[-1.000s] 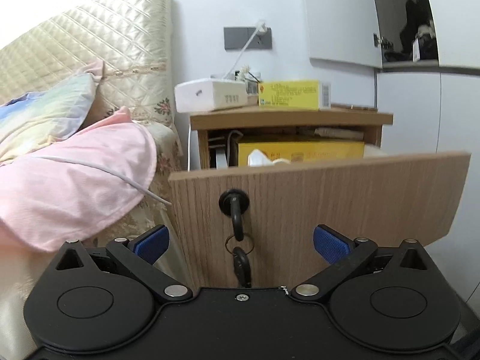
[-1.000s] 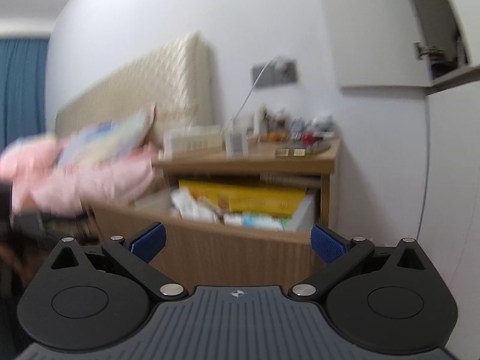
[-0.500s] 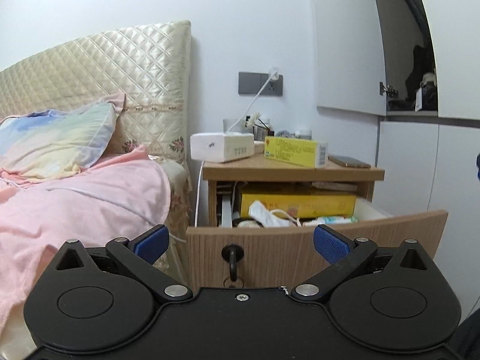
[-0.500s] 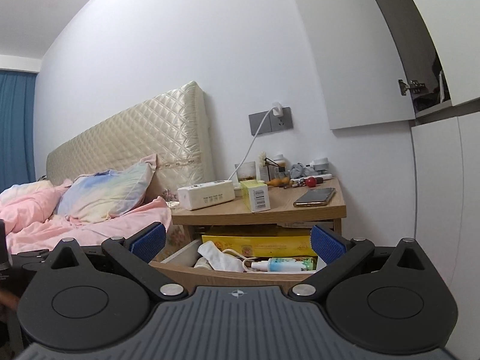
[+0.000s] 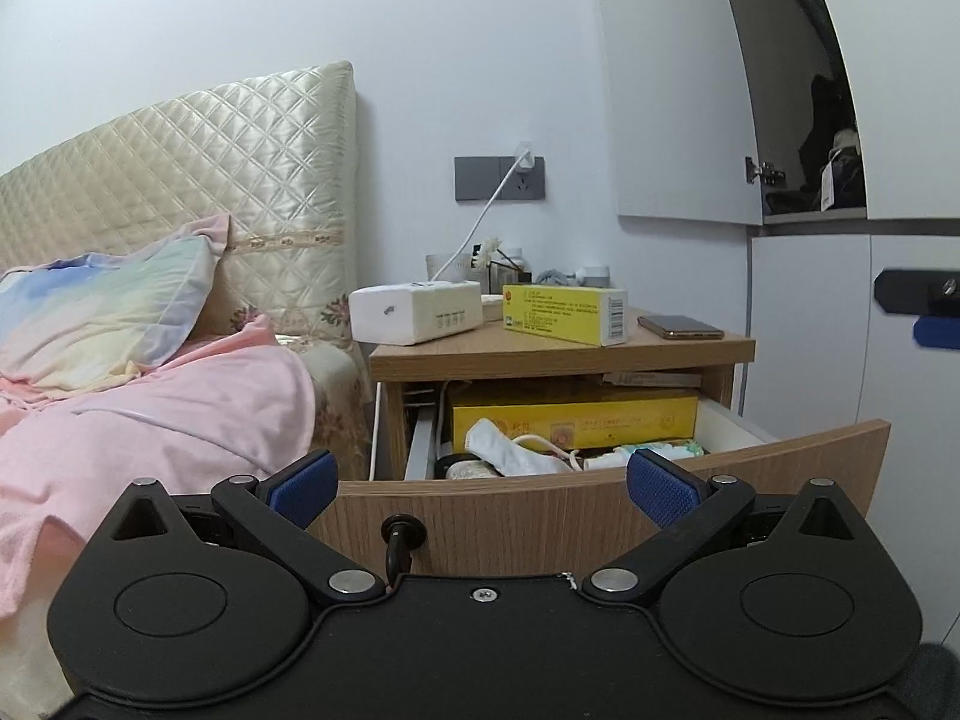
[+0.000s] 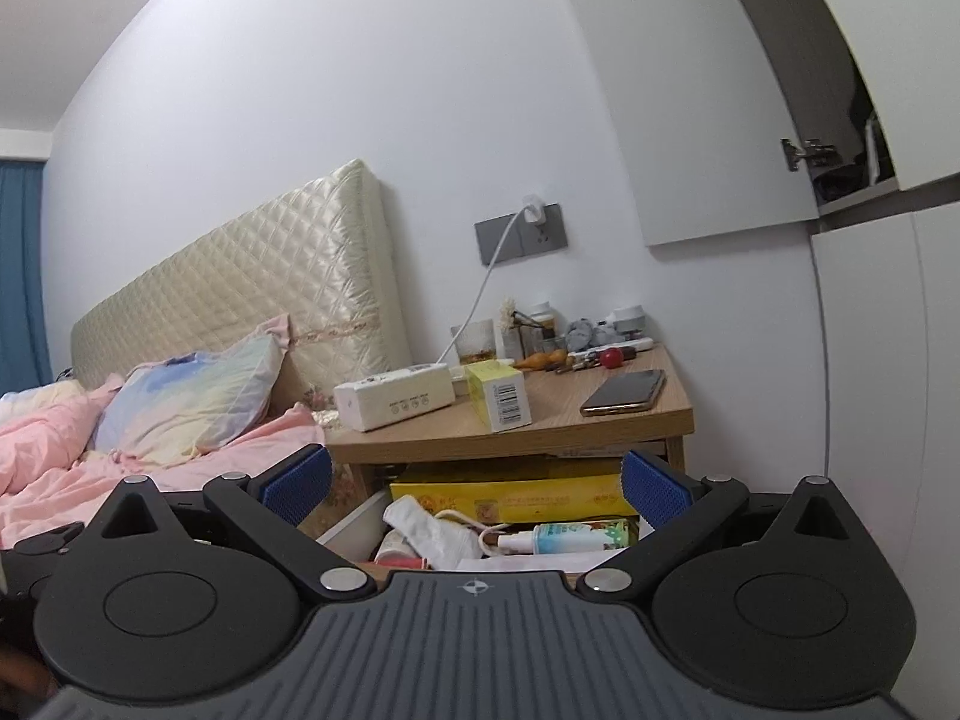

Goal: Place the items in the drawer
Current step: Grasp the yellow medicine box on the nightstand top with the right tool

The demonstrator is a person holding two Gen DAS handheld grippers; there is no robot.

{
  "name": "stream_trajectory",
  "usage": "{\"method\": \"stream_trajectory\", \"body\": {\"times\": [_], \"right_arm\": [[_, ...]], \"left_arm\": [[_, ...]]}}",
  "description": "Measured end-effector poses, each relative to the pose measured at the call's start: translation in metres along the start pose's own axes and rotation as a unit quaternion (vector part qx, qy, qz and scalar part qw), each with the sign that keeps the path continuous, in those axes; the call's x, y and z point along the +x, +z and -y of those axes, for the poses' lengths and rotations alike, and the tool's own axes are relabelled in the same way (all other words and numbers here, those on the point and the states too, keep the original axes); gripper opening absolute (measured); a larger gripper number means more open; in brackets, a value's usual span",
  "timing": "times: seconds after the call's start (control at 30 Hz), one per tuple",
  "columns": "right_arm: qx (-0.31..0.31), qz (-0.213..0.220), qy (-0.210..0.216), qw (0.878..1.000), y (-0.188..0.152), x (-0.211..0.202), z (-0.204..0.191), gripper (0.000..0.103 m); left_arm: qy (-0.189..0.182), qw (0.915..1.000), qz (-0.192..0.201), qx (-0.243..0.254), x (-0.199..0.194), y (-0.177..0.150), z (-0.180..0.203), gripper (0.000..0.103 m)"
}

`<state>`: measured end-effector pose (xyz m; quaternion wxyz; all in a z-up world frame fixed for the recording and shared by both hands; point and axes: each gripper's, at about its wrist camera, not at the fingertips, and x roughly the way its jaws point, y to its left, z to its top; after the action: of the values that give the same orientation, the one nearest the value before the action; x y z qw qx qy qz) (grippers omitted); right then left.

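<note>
The drawer (image 5: 600,504) stands pulled out under the table (image 5: 558,351) — a key (image 5: 401,531) in its front, clutter inside. On the table lie a yellow box (image 5: 564,313), a white box (image 5: 417,315) and a phone (image 5: 680,327). Both the left hand-held gripper (image 5: 480,480) and the right hand-held gripper (image 6: 475,483) are released — empty, facing the drawer.

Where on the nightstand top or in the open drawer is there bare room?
Nightstand top: bare wood between the yellow box and the phone, and along the front edge. Its back edge is crowded with small items. The drawer looks packed; no bare floor shows.
</note>
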<state>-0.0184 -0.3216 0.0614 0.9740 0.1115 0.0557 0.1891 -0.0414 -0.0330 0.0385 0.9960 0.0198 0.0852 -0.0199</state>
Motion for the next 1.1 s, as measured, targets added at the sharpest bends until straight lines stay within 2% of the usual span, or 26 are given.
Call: {"method": "stream_trajectory", "body": {"times": [0.23, 0.37, 0.47, 0.57, 0.67, 0.73, 0.9, 1.0, 1.1], "right_arm": [[0.007, -0.008, -0.002, 1.000, -0.007, 0.013, -0.008, 0.103], [-0.001, -0.024, 0.008, 1.000, 0.002, 0.042, -0.011, 0.103], [-0.010, -0.039, 0.018, 0.999, 0.010, 0.068, -0.014, 0.103], [-0.032, -0.057, 0.029, 0.997, 0.028, 0.104, -0.020, 0.103], [-0.041, -0.082, 0.046, 0.995, 0.052, 0.146, -0.023, 0.103], [-0.042, -0.112, 0.050, 0.992, 0.066, 0.181, -0.023, 0.103], [-0.073, -0.177, 0.021, 0.981, 0.089, 0.266, -0.026, 0.103], [-0.094, -0.214, 0.001, 0.972, 0.102, 0.316, -0.028, 0.102], [-0.093, -0.242, -0.015, 0.966, 0.100, 0.350, -0.028, 0.096]], "left_arm": [[0.002, 0.9999, 0.014, 0.004, 0.001, -0.010, -0.011, 0.102], [0.017, 0.9997, 0.014, 0.006, -0.002, -0.018, -0.011, 0.102], [-0.002, 0.9999, 0.016, -0.001, -0.005, -0.022, -0.008, 0.102], [-0.021, 0.9996, 0.018, 0.004, -0.006, -0.025, -0.007, 0.102], [-0.014, 0.9997, 0.013, 0.014, -0.002, -0.030, -0.011, 0.102], [-0.007, 0.9999, 0.008, 0.010, 0.003, -0.030, -0.018, 0.102], [0.012, 0.9998, 0.012, -0.007, 0.005, -0.026, -0.035, 0.102], [0.006, 0.9998, 0.014, -0.012, 0.004, -0.024, -0.040, 0.102], [-0.005, 0.9998, 0.011, -0.015, 0.004, -0.025, -0.042, 0.102]]}}
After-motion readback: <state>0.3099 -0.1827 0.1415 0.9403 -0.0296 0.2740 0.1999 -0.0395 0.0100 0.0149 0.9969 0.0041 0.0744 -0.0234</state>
